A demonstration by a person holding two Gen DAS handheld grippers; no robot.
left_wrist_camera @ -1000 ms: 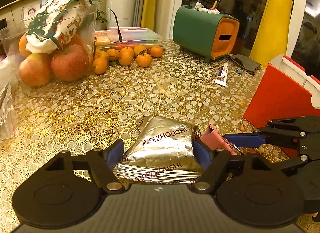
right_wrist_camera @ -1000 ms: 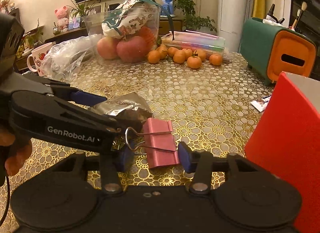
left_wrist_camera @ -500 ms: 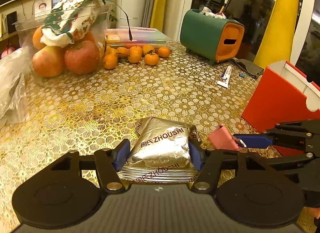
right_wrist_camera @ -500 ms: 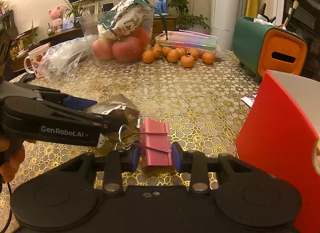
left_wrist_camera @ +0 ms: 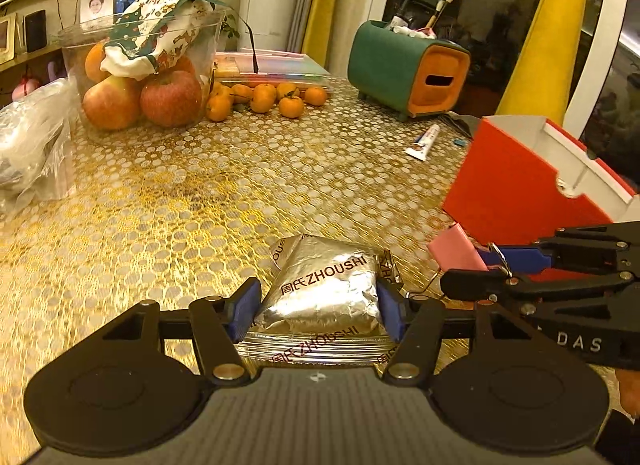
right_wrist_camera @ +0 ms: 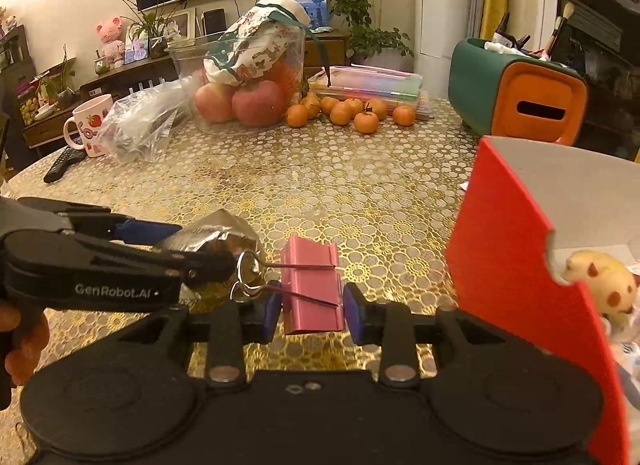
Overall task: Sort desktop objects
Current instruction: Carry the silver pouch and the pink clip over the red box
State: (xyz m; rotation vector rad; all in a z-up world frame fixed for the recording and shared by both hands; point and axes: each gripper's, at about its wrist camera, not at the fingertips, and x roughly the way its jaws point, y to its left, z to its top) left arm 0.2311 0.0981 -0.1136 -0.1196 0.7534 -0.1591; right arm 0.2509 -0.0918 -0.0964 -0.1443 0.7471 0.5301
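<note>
Foil packet (left_wrist_camera: pixel 326 291) clamped between left jaws; pink binder clip (right_wrist_camera: pixel 313 285) between right jaws.

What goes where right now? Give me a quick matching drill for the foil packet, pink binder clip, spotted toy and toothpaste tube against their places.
Things:
1. foil packet
2. pink binder clip
3. spotted toy
4. toothpaste tube

Places:
A. inside the red box
B. between the jaws of the left gripper
C. lying on the table near the green and orange organizer
D. between the jaws of the right gripper

Pairs: 1-B, 2-D, 3-A, 4-C
</note>
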